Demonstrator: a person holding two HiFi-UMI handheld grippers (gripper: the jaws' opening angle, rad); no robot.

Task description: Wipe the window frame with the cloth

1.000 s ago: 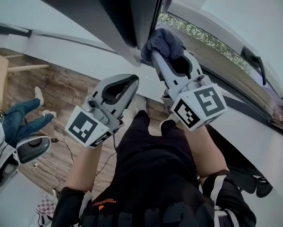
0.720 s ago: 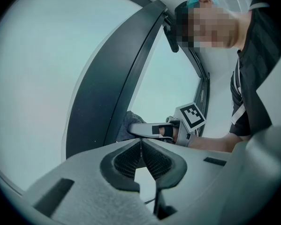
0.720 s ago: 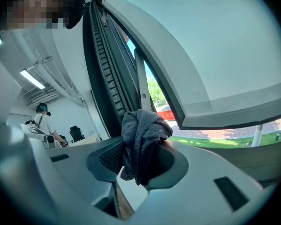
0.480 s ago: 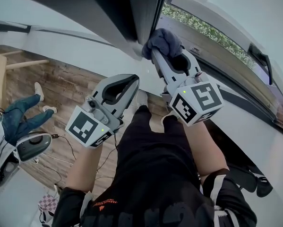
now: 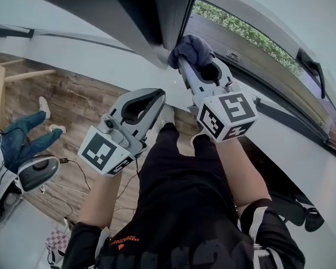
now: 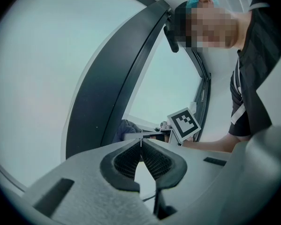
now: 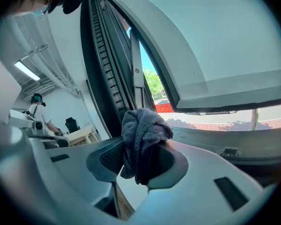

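Grey-blue cloth (image 5: 191,48) sits bunched in the right gripper (image 5: 183,61). Its jaws are clamped on the wad. In the right gripper view the fabric fills the gap between the pads and rises in folds above them. The cloth touches the lower end of the dark window frame (image 5: 159,15), on the frame's right-hand edge. The gripper's body slants down and away from the frame towards the person.

The left gripper (image 5: 160,95) hangs below the frame and a little to its left, clear of it and of the cloth. Its jaws are closed tip to tip. In the left gripper view the tips meet in a thin line, with only the moulded hollow behind them and nothing held between.

Right of the frame lies a grey sill, and past it a green hedge (image 5: 240,31) shows outdoors. Further right of the frame, a black handle (image 5: 311,66) sits on the white sash.

Left of the frame, well below it, is a wooden floor (image 5: 72,102). A person in jeans (image 5: 23,142) stands on it.

Directly under the frame are the wearer's bare forearms and black clothing.
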